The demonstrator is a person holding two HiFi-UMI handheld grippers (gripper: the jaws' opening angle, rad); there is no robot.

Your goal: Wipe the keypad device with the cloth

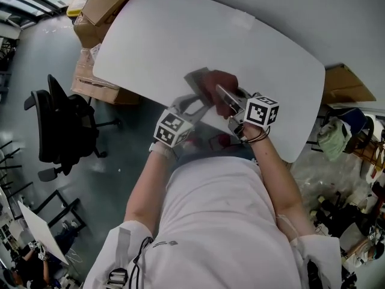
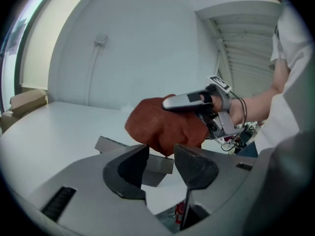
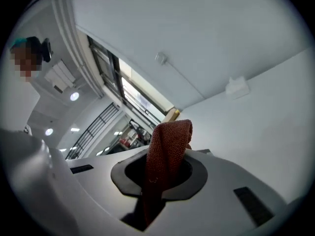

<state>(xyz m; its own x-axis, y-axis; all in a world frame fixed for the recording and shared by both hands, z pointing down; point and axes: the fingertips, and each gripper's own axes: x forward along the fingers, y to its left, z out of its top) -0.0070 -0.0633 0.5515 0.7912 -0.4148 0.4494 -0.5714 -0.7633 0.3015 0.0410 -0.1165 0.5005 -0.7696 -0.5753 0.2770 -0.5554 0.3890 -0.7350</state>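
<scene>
The grey keypad device (image 1: 195, 78) lies on the white table (image 1: 180, 35) near its front edge. A reddish-brown cloth (image 1: 218, 84) covers the device's right part. My right gripper (image 1: 225, 98) is shut on the cloth (image 3: 167, 146), which sticks up between its jaws. In the left gripper view the cloth (image 2: 160, 127) hangs bunched from the right gripper (image 2: 189, 101) onto the device (image 2: 113, 145). My left gripper (image 1: 197, 101) sits at the device's near side. Its jaws (image 2: 160, 166) hold the device's near corner between them.
A black office chair (image 1: 60, 125) stands on the floor to the left. Cardboard boxes (image 1: 102, 11) are stacked beside the table's far left edge. Bags and clutter (image 1: 343, 137) fill the floor at the right. The table's front edge runs just below the grippers.
</scene>
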